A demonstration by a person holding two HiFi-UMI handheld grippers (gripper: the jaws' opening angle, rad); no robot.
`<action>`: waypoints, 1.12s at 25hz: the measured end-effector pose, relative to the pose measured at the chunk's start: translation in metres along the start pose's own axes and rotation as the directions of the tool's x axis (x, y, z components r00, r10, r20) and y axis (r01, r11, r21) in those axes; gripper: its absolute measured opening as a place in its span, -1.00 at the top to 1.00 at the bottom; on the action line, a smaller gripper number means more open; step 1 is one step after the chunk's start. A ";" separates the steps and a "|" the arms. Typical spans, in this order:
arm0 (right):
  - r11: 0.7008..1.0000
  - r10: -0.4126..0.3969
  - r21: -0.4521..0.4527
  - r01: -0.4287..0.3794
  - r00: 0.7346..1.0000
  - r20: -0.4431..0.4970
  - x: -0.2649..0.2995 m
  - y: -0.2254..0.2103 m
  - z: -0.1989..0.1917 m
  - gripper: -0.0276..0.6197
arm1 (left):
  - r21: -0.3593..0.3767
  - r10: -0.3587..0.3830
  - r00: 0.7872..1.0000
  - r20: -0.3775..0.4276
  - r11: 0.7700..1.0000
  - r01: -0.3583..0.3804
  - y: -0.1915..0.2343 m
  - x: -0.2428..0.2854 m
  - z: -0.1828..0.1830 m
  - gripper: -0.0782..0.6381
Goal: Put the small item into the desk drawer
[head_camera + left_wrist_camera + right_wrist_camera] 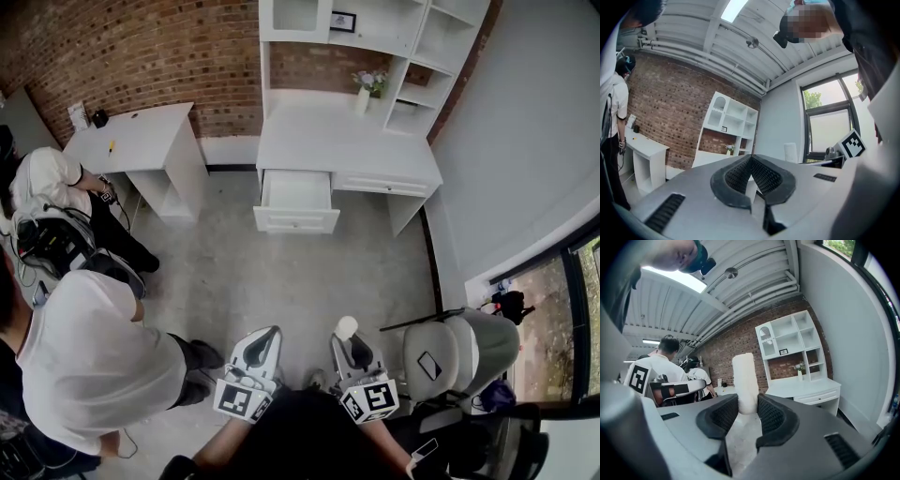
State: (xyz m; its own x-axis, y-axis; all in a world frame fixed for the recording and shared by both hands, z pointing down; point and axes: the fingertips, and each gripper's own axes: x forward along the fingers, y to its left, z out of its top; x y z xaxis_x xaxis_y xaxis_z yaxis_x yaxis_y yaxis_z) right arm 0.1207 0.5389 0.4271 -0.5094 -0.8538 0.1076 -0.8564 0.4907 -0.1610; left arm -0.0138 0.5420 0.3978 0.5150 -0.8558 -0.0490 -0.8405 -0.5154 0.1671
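Observation:
A small white cylinder (745, 380) stands upright between the pads of my right gripper (746, 412), which is shut on it. In the head view the same cylinder (346, 327) sticks out of the right gripper (352, 349) at the bottom middle. My left gripper (265, 343) hangs beside it, shut with its pads (740, 173) meeting and nothing between them. The white desk (375, 141) stands far ahead against the brick wall, its left drawer (296, 201) pulled out with a bare inside.
A second white desk (141, 141) stands at the far left. Two people in white shirts (89, 347) are on the left, close to my left gripper. A grey chair (459, 352) stands at my right. A vase with flowers (364, 94) sits on the desk top.

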 end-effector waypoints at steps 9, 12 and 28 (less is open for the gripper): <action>1.000 -0.009 0.003 0.009 1.000 -0.010 0.024 0.032 -0.006 0.47 | -0.026 0.001 1.000 -0.009 1.000 -0.001 0.036 -0.024 -0.002 0.72; 1.000 -0.022 0.002 0.022 1.000 -0.009 0.032 0.043 -0.008 0.47 | -0.037 -0.010 1.000 -0.013 0.999 0.010 0.048 -0.032 -0.005 0.72; 1.000 0.005 0.027 -0.004 0.999 -0.038 0.120 0.017 -0.020 0.47 | -0.050 0.015 0.998 -0.061 0.999 -0.018 0.112 0.022 -0.025 0.72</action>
State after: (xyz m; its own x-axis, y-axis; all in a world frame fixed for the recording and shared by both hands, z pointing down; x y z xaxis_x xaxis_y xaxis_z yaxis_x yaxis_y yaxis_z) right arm 0.0432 0.4481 0.4565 -0.5167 -0.8440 0.1436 -0.8516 0.4894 -0.1881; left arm -0.0923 0.4667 0.4401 0.5118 -0.8590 0.0137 -0.8402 -0.4971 0.2168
